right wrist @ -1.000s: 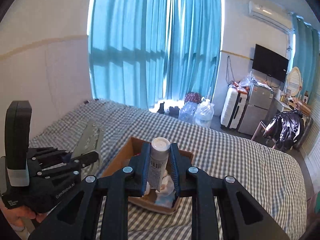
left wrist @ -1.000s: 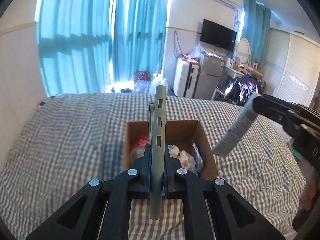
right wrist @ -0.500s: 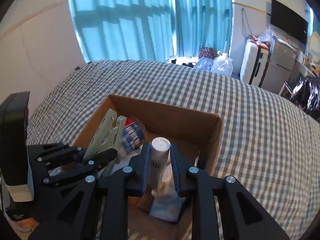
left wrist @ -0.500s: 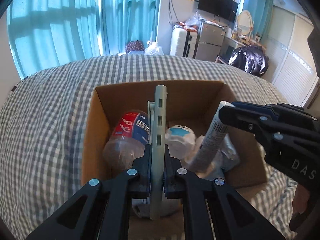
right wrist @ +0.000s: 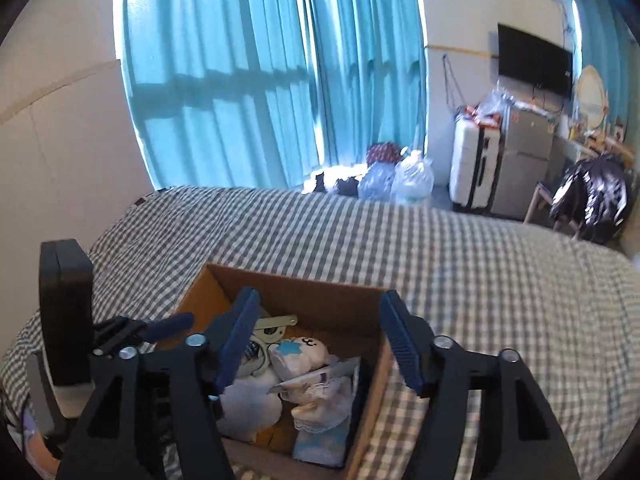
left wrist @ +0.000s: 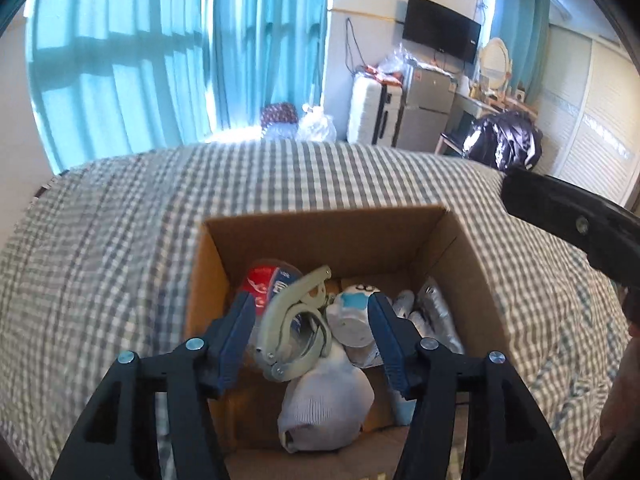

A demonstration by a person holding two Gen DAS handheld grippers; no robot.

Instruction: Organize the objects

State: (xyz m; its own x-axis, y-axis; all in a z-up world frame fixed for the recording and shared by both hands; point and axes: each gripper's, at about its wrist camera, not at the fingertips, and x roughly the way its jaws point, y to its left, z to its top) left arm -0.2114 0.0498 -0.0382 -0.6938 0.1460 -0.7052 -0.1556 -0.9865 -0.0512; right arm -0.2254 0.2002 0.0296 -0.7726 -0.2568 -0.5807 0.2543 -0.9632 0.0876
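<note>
An open cardboard box (left wrist: 320,236) sits on the checked bed and also shows in the right wrist view (right wrist: 304,286). My left gripper (left wrist: 312,308) is open above it. A grey-green folding hanger (left wrist: 296,320) lies inside on a red-labelled bottle (left wrist: 264,280). A white and blue soft toy (left wrist: 354,316), a white sock (left wrist: 326,408) and a grey tube (left wrist: 436,312) also lie inside. My right gripper (right wrist: 320,312) is open and empty above the box. The hanger (right wrist: 272,326) and toy (right wrist: 298,354) show below it.
The grey checked bedspread (left wrist: 120,248) surrounds the box. Blue curtains (right wrist: 272,72) hang behind the bed. A white suitcase (right wrist: 474,160), a small fridge, a TV and bags stand at the far right wall. The left gripper's body (right wrist: 64,312) shows at the right wrist view's left edge.
Both grippers have opened. The hanger has dropped from my left gripper into the box and the tube from my right. Both grippers have pulled up and back.
</note>
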